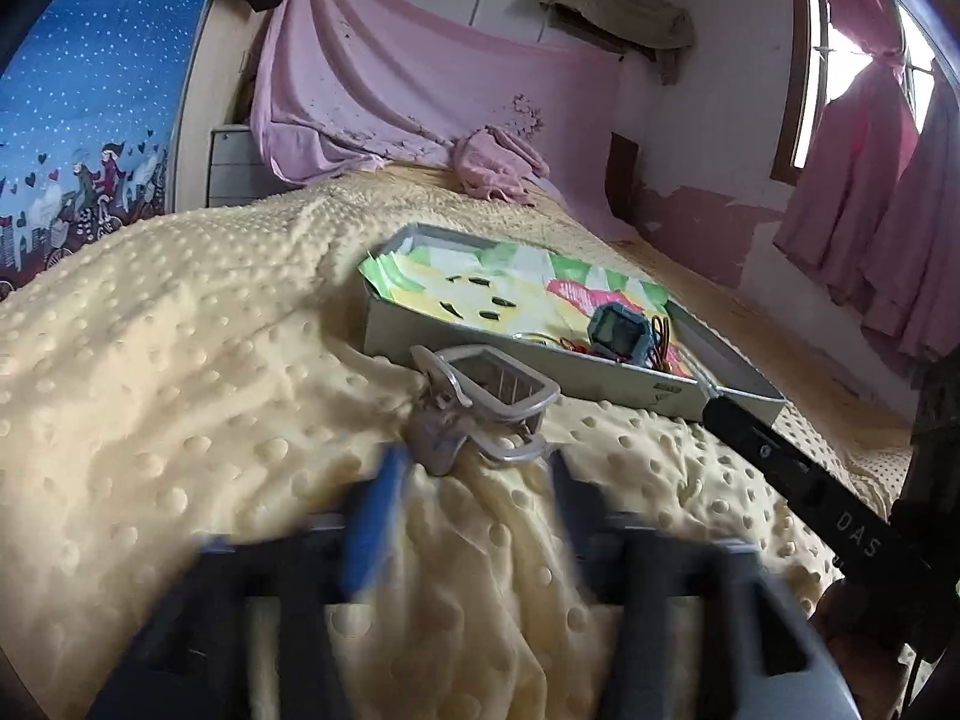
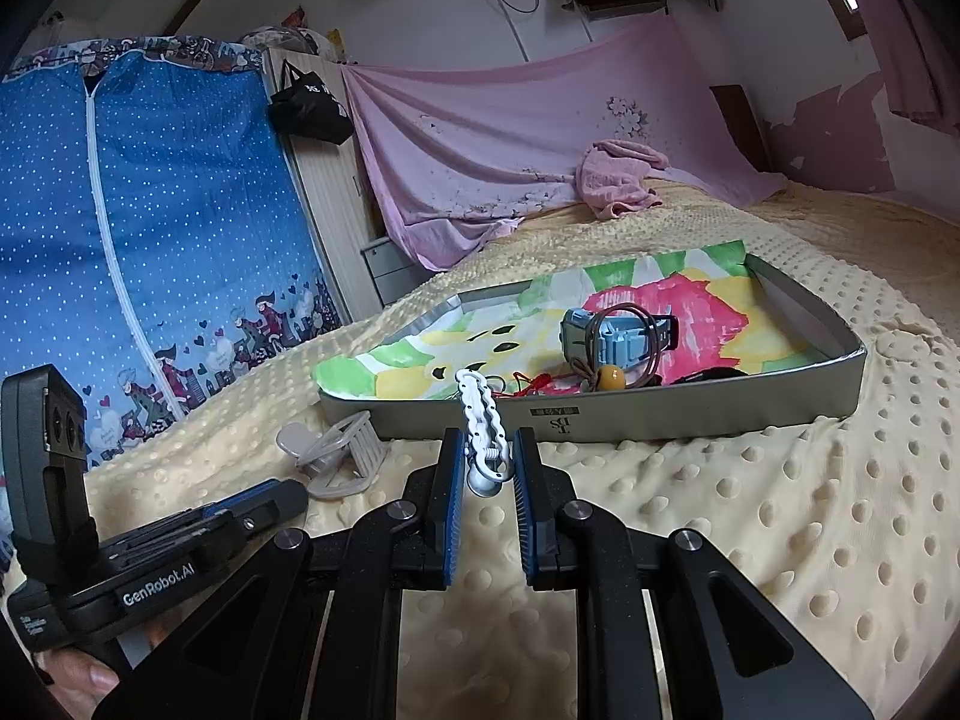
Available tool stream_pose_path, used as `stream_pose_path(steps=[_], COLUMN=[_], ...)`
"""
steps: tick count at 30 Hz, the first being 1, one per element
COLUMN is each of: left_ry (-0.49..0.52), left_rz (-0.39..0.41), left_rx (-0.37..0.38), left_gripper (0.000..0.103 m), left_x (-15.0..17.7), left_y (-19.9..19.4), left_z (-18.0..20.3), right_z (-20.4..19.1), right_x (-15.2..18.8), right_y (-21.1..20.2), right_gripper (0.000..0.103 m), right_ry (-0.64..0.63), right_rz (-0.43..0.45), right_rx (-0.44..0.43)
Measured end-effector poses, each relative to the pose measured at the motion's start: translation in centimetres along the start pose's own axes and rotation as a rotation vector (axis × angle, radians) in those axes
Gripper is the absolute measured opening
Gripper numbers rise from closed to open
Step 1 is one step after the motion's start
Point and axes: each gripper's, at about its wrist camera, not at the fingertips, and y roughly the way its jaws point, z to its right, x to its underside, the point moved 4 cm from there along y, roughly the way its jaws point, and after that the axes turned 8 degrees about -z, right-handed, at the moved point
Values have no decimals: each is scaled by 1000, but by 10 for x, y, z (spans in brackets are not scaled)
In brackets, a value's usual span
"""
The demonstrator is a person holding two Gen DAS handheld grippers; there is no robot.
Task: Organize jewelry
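A clear plastic claw clip lies on the yellow dotted blanket, just ahead of my left gripper. That gripper's blurred fingers stand apart and open, touching nothing. From the right wrist view the same claw clip sits beyond the left gripper. My right gripper is shut on a white chain-shaped hair clip, held at the front wall of the grey tray. Inside the tray, on colourful paper, lie a blue-grey watch, an amber bead on a cord and red cords.
The yellow blanket covers the whole bed. A crumpled pink cloth lies at the far end below a hanging pink sheet. A blue dotted wardrobe cover stands at the left. A person's hand holds the left gripper's handle.
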Motion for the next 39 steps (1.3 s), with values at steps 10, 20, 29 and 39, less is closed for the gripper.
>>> stream_pose_path(steps=[10,20,29,39], left_ry=[26,49,83,102], left_rz=[-56,-96,-26,124], left_rx=[6,-45,-60,8], left_gripper=[69,51,50,50], left_x=[-21,-29,-25,-54], left_y=[24,41,20,0], left_z=[10,16,24,43], right_z=[3,9,8,15], right_x=[-14,-28,-25,-31], right_y=[5,18,20,21], right_gripper=[14,14,14,14], right_ry=[22,44,36,42], right_rz=[8,23,24,34], right_rx=[-31,-53,-50,-8])
